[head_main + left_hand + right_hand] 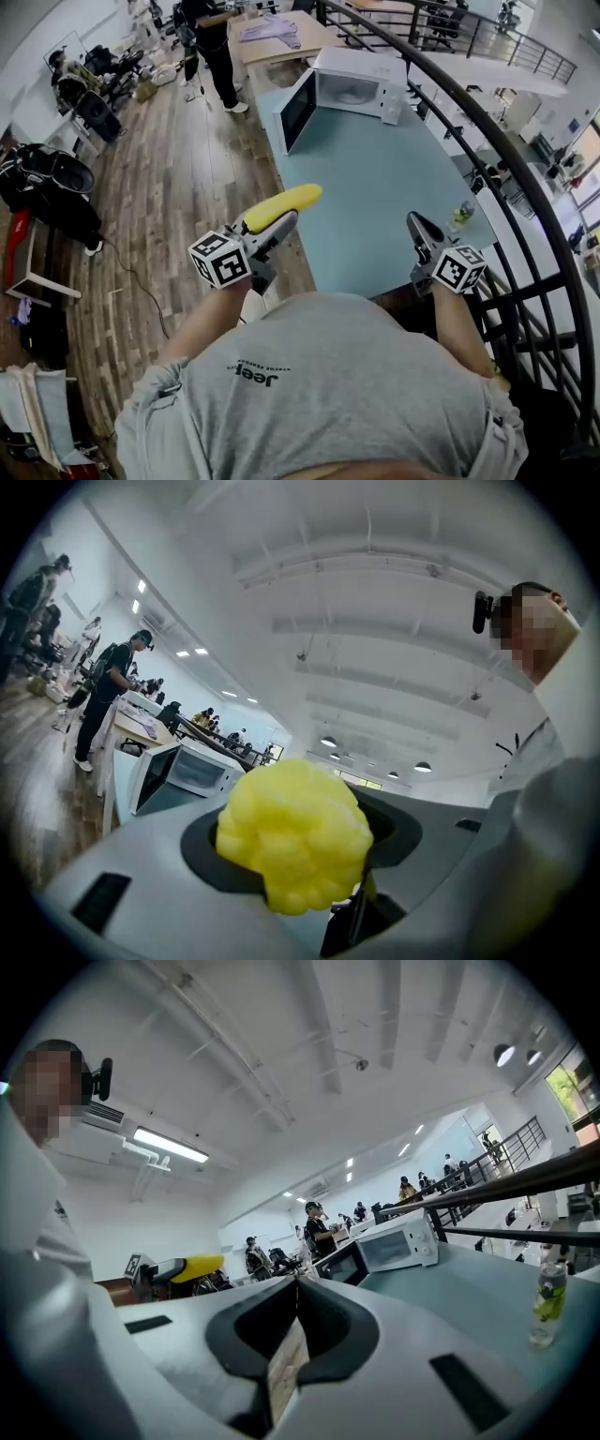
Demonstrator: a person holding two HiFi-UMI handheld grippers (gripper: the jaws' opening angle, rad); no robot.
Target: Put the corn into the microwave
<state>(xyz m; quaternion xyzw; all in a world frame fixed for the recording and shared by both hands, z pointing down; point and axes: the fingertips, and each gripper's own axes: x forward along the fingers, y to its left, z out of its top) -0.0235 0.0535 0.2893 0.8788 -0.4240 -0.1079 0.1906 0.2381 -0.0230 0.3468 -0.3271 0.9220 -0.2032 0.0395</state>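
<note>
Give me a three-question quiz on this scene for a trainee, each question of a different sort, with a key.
1. Multiple choice: what does the left gripper hold? A a cup; B the corn; C nothing.
2. True or false: the microwave has its door open.
3. Fill in: the fingers of the right gripper stand ____, with nothing between them.
Key: 1 B; 2 true; 3 together.
</note>
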